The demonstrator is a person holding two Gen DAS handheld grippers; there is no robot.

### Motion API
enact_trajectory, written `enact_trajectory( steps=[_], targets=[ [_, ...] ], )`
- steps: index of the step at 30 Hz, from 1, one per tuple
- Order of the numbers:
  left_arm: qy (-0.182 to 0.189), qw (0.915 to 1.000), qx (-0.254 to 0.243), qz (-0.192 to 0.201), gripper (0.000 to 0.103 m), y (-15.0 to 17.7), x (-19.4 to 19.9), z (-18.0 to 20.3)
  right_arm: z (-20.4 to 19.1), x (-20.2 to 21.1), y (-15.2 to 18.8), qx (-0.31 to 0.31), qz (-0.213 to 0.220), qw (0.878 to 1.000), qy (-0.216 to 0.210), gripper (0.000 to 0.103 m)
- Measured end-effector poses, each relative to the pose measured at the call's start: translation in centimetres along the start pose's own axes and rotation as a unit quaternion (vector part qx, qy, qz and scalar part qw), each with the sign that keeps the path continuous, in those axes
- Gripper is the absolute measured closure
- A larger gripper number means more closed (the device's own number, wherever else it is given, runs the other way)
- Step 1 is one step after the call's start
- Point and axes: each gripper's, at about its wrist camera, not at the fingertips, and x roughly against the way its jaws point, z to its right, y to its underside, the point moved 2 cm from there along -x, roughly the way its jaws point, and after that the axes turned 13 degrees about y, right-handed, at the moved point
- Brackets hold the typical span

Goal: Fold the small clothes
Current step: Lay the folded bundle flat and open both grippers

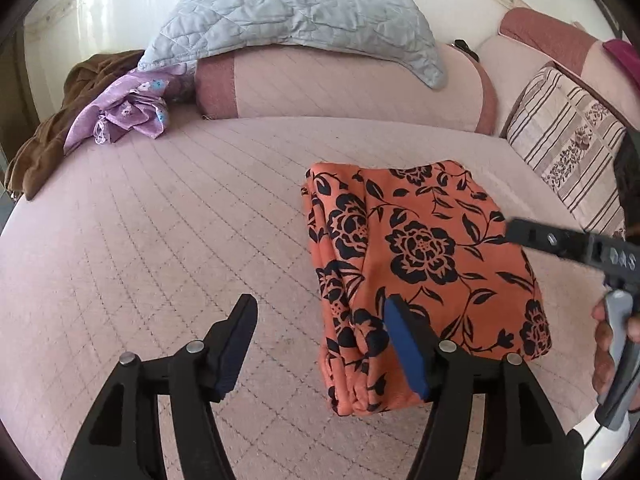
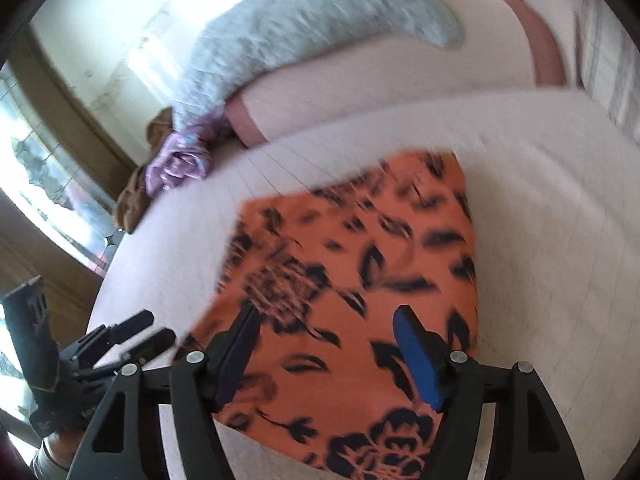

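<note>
An orange garment with black flowers [image 1: 424,248] lies folded into a thick rectangle on the pink quilted bed [image 1: 160,240]. My left gripper [image 1: 318,308] is open at the garment's near left edge; its blue-padded right finger hangs over the cloth and its left finger over bare bed. Nothing is between its pads. The right gripper's fingers [image 1: 532,234] reach in over the garment's right side, with a hand on its handle. In the blurred right wrist view the right gripper [image 2: 326,314] is open just above the garment [image 2: 360,240], gripping nothing. The left gripper [image 2: 162,326] shows at lower left.
A grey quilted blanket [image 1: 296,12] drapes over a pink bolster [image 1: 340,84] at the back. A crumpled purple flowered garment [image 1: 128,112] and a brown one [image 1: 52,136] lie at the far left. A striped cushion [image 1: 568,140] leans at the right. A window [image 2: 52,184] is beyond the bed's left edge.
</note>
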Motion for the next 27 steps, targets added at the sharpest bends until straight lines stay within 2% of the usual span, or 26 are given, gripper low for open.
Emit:
enact_trajectory(
  steps=[3, 5, 7, 10, 13, 14, 15, 19, 21, 24, 27],
  targets=[
    [-0.003, 1.0000, 0.003, -0.003, 0.036, 0.1, 0.6, 0.3, 0.2, -0.8, -1.4, -0.011, -0.004, 1.000, -0.006, 0.021],
    [-0.003, 1.0000, 0.002, -0.006, 0.036, 0.1, 0.8, 0.5, 2.0, -3.8, -1.5, -0.042, -0.042, 0.998, 0.026, 0.021],
    [-0.006, 1.0000, -0.003, -0.004, 0.035, 0.1, 1.5, 0.6, 2.7, -5.1, -1.3, -0.071, -0.058, 0.995, 0.027, 0.021],
    [-0.017, 0.9998, -0.009, 0.004, 0.030, 0.3, 1.9, 0.8, 1.7, -2.5, -1.2, -0.065, -0.016, 0.998, 0.012, 0.021],
    [-0.017, 0.9998, -0.012, 0.003, 0.029, 0.6, 2.5, 1.3, 0.8, 1.0, 0.0, -0.044, 0.019, 0.998, 0.029, 0.021],
    [-0.026, 0.9996, -0.013, 0.006, 0.024, 0.9, 3.0, 1.6, 0.6, 2.0, 0.6, -0.039, 0.024, 0.998, 0.034, 0.020],
    [-0.034, 0.9992, -0.014, 0.013, 0.019, 1.1, 3.4, 1.8, 0.5, 2.9, 1.3, -0.033, 0.024, 0.998, 0.040, 0.020],
    [-0.065, 0.9963, -0.025, 0.051, 0.013, 2.1, 5.7, 3.1, -0.7, 5.9, 4.4, 0.001, 0.029, 0.997, 0.075, 0.013],
    [-0.069, 0.9959, -0.027, 0.052, 0.011, 2.6, 6.5, 3.7, -1.1, 7.4, 6.5, 0.015, 0.027, 0.994, 0.100, 0.010],
    [-0.079, 0.9955, -0.028, 0.044, 0.010, 3.4, 7.4, 4.8, -1.4, 8.7, 9.7, 0.033, 0.016, 0.989, 0.145, 0.000],
    [-0.067, 0.9966, -0.024, 0.042, 0.010, 4.2, 8.4, 5.6, -1.6, 9.8, 12.1, 0.045, 0.014, 0.983, 0.175, 0.000]
  ],
)
